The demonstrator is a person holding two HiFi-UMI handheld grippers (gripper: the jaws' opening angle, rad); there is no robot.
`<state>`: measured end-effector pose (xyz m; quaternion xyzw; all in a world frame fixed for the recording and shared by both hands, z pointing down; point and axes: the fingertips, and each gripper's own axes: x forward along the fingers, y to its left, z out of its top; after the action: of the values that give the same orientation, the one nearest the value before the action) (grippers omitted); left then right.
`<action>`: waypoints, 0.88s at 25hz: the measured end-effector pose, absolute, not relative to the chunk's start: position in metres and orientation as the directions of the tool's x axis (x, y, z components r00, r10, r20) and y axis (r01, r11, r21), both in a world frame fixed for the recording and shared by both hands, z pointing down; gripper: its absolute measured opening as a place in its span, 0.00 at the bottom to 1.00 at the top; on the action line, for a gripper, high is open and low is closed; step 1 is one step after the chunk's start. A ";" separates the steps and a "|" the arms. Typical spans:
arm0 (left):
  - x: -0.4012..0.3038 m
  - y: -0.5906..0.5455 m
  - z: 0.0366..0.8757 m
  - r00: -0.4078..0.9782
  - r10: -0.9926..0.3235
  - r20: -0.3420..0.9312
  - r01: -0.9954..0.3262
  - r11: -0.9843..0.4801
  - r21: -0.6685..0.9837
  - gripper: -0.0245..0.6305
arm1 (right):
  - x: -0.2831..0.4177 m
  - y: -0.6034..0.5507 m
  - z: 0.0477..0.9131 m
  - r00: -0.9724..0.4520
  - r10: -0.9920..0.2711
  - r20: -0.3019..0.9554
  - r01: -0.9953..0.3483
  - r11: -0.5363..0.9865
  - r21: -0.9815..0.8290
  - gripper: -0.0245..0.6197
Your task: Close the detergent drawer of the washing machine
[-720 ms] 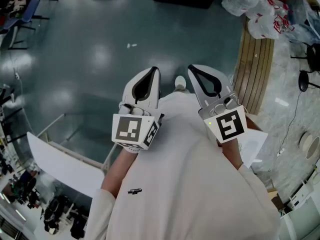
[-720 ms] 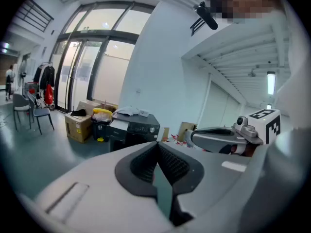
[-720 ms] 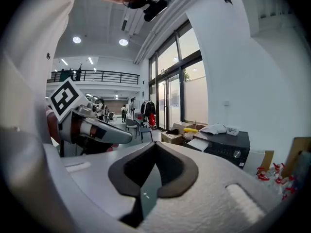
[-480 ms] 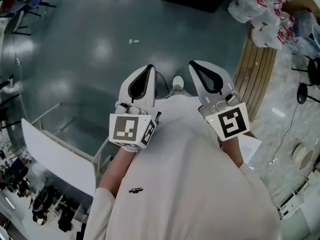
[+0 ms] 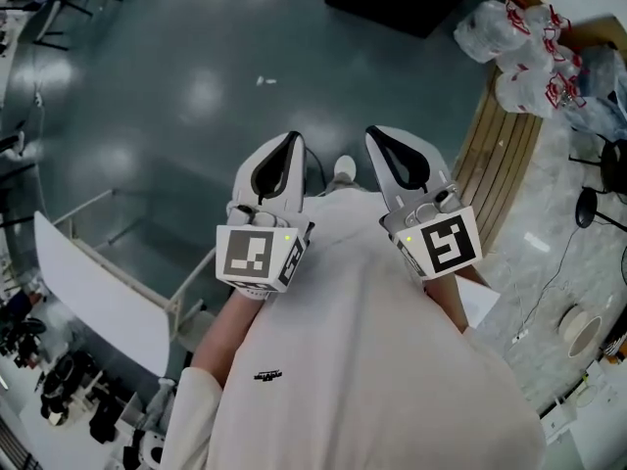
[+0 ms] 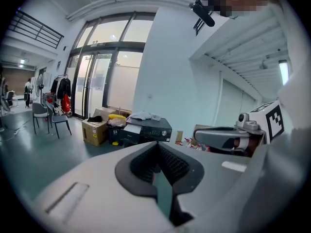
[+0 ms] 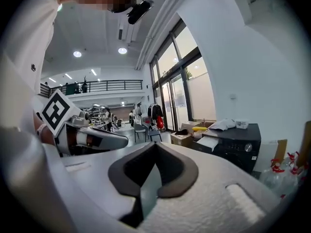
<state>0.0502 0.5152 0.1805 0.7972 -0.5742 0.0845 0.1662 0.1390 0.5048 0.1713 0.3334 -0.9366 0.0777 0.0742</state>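
readable text: none | shirt print (image 5: 266, 374): too small to read | bag print (image 5: 549, 37): blurred

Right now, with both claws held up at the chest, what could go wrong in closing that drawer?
The washing machine stands some way off, with a cardboard box close beside it, so the approach could bump it. The left gripper and right gripper are both shut; a narrow tip pushing off-centre might slip off the white drawer or jam it askew.
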 end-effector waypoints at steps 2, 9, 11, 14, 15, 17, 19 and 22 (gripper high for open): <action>0.050 0.514 0.182 0.322 -0.892 0.317 -0.945 -0.283 0.162 0.06 | 0.141 0.501 0.175 -0.763 -0.616 0.197 -0.640 0.764 -0.086 0.04; 0.047 0.511 0.178 0.286 -0.907 0.308 -0.957 -0.251 0.146 0.06 | 0.152 0.502 0.183 -0.770 -0.605 0.203 -0.631 0.769 -0.101 0.04; 0.046 0.508 0.180 0.292 -0.901 0.320 -0.955 -0.255 0.153 0.06 | 0.151 0.499 0.184 -0.768 -0.602 0.218 -0.632 0.768 -0.106 0.04; 0.038 0.500 0.183 0.295 -0.892 0.344 -0.953 -0.249 0.172 0.06 | 0.142 0.490 0.181 -0.768 -0.599 0.226 -0.632 0.767 -0.113 0.04; 0.034 0.496 0.185 0.297 -0.889 0.349 -0.952 -0.246 0.182 0.06 | 0.138 0.485 0.180 -0.767 -0.599 0.230 -0.632 0.767 -0.111 0.04; 0.027 0.487 0.189 0.308 -0.883 0.354 -0.947 -0.251 0.198 0.06 | 0.131 0.476 0.179 -0.763 -0.602 0.237 -0.636 0.765 -0.103 0.04; 0.023 0.476 0.196 0.324 -0.875 0.359 -0.942 -0.264 0.207 0.06 | 0.124 0.466 0.181 -0.757 -0.608 0.238 -0.641 0.762 -0.094 0.04; 0.020 0.456 0.204 0.338 -0.868 0.365 -0.937 -0.275 0.215 0.06 | 0.114 0.448 0.179 -0.754 -0.623 0.210 -0.651 0.751 -0.109 0.04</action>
<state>0.0200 0.4556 0.2039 0.7936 -0.5685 0.0876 0.1983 0.1140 0.4483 0.1788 0.3415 -0.9323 0.0879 0.0807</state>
